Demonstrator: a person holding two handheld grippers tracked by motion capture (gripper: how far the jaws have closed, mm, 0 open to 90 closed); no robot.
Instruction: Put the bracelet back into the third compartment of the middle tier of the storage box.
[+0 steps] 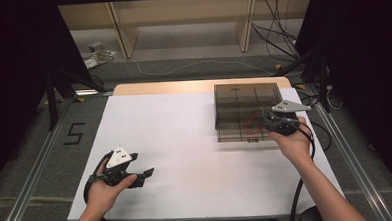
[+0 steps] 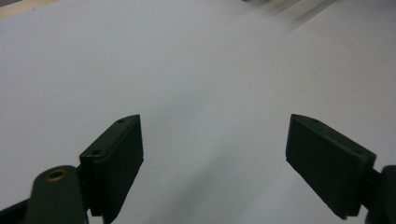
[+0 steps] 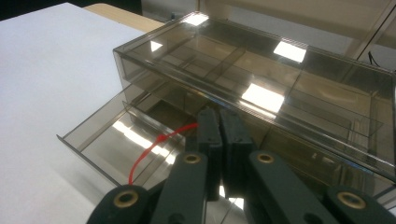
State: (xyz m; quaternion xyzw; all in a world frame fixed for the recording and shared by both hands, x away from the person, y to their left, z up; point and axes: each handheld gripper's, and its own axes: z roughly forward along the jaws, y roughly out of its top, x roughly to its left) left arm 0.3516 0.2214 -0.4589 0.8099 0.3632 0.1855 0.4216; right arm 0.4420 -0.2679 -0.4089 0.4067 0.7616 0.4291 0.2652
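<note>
Right gripper is clenched, jaws squeezed together with a thin red loop coming out from between them. Looks like a cable tie or a bit of cord, can't tell which. It's being held over the open drawer of a smoky see-through organizer box that sits far right on the white table. The drawer is pulled out toward the near side, bottom tier, left end as the right gripper view shows it. From the high view the red loop hangs just left of the right gripper, inside the box's near edge.

Left gripper is released, jaws wide apart w/ nothing between them, parked over bare table near left, well apart from the box. In the high view the left gripper just rests in the hand.

Handling, imo: the loop is super light and springy/floppy, so it'll flex and wobble rather than hold a shape. Smooth plastic-looking, so prob a bit slippery; pinch it on the strand itself, near where the ends meet, not on the curve. Not fragile. The drawer is thin stiff plastic, light, and the whole box could skid on the table if pushed on, so the free hand might need to steady it.

Writing: the one thing readable is a "5" marked on the floor, left of the table. No brands or labels on the box that I can make out.
</note>
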